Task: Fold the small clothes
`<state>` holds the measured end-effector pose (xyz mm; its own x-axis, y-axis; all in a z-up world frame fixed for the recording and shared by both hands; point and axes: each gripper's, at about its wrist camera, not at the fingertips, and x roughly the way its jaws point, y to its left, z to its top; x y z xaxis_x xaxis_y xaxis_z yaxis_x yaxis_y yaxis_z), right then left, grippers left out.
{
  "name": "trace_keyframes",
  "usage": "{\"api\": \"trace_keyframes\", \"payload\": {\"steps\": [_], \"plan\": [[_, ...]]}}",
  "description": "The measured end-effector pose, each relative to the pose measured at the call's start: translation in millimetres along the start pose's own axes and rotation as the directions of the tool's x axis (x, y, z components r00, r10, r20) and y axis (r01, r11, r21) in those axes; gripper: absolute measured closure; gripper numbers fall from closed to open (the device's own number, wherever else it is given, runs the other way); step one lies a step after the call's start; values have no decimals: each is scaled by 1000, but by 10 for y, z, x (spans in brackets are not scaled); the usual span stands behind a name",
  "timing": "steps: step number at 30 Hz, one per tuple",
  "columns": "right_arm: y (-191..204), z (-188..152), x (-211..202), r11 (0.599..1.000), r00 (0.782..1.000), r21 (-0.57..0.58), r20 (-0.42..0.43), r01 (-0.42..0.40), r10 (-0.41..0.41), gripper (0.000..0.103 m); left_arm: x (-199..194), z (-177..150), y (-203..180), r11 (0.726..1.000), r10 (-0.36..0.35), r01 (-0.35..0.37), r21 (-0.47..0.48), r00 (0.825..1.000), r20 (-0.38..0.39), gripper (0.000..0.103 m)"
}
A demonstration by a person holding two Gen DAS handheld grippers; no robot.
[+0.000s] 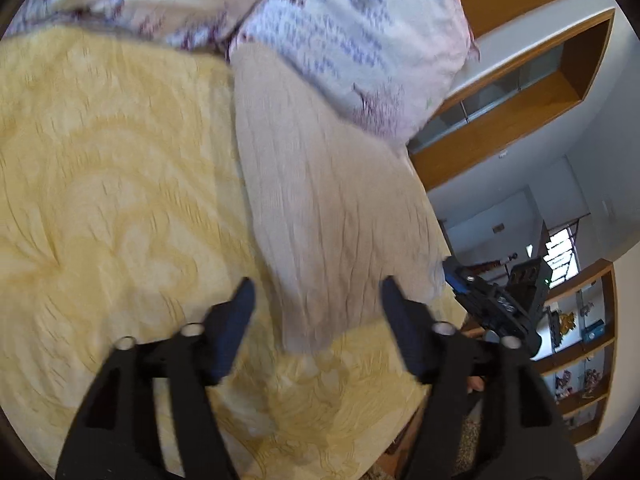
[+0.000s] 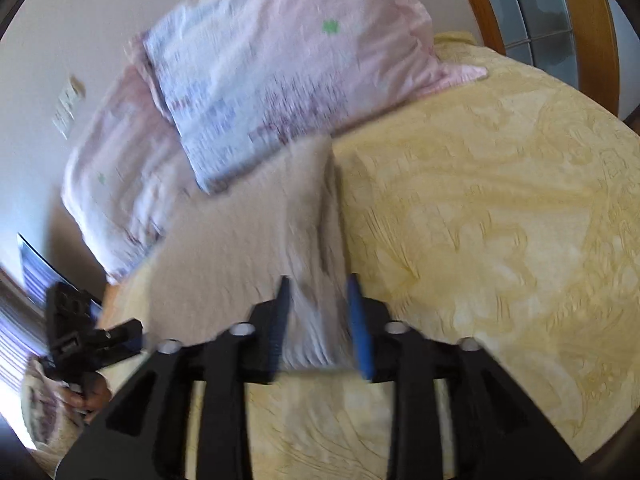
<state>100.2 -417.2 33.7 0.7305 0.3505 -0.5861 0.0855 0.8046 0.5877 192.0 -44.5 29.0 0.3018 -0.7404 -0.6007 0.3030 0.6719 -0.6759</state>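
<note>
A beige ribbed garment lies folded in a long strip on the yellow bedspread, its far end against a pillow. My left gripper is open and empty above the garment's near end. The right gripper shows at the bed's right edge in the left wrist view. In the right wrist view the garment lies ahead, and my right gripper is open, its fingers on either side of the garment's near folded edge. The left gripper shows at the far left, held by a hand.
Two floral pillows lie at the head of the bed on the yellow bedspread. Wooden shelves and a wooden cabinet stand beyond the bed's edge. A wooden headboard frame is at the upper right.
</note>
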Motion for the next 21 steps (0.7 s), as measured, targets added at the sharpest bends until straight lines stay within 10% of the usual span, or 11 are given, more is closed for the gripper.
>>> {"api": "trace_keyframes", "payload": {"steps": [11, 13, 21], "plan": [[41, 460, 643, 995, 994, 95, -105, -23, 33, 63, 337, 505, -28, 994, 112, -112, -15, 994, -2, 20], [107, 461, 704, 998, 994, 56, -110, -7, 13, 85, 408, 529, -37, 989, 145, -145, -4, 989, -1, 20], [298, 557, 475, 989, 992, -92, 62, 116, -111, 93, 525, 573, -251, 963, 249, -252, 96, 967, 46, 14]]}}
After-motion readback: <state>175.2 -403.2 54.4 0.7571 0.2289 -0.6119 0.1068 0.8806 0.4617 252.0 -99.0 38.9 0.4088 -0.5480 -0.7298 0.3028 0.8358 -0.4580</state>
